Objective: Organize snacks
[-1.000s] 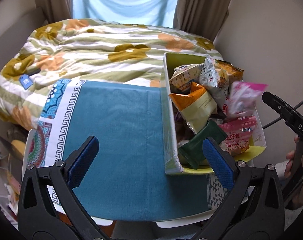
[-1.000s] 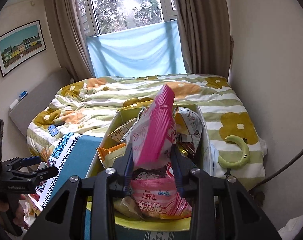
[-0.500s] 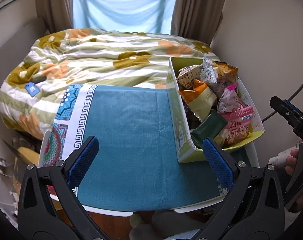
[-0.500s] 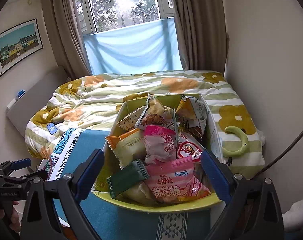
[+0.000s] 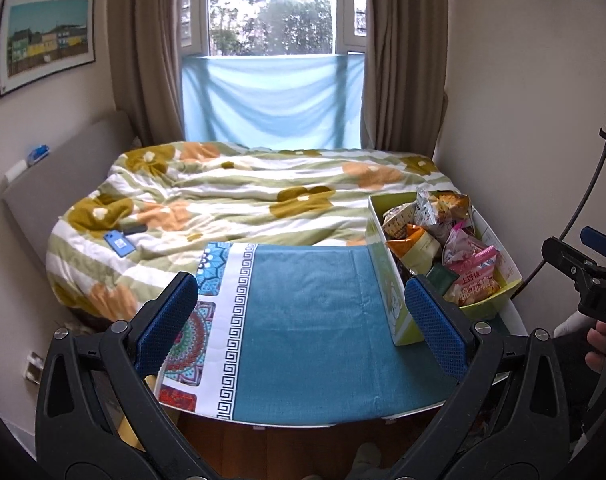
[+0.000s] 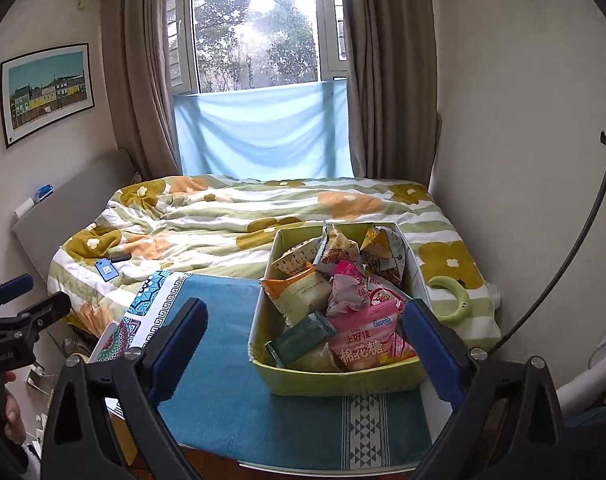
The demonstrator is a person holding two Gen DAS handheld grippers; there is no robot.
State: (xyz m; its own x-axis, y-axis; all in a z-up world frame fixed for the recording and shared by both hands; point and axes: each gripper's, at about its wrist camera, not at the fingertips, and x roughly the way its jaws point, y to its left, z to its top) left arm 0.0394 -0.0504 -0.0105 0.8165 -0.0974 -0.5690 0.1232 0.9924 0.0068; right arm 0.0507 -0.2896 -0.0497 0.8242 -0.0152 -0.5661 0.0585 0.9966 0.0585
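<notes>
The right tool (image 6: 305, 348) is opening, its blue pads (image 6: 433, 354) already wide apart with nothing gripped between them. It hangs before the yellow-green snack box (image 6: 343, 378), which sits at the right end of the tabletop (image 6: 231, 400) on a teal cloth. The box is heaped with packets: a pink marshmallow bag (image 6: 369, 342) at the front, a dark green packet (image 6: 301, 338) beside it, a crumpled pink packet (image 6: 349, 286) on top. The left tool (image 5: 301, 324) also stands wide open and empty, over the bare teal cloth (image 5: 311, 320), with the box (image 5: 391, 296) just beside its right pad. Behind the tabletop lies a flowered bed (image 5: 231, 196).
</notes>
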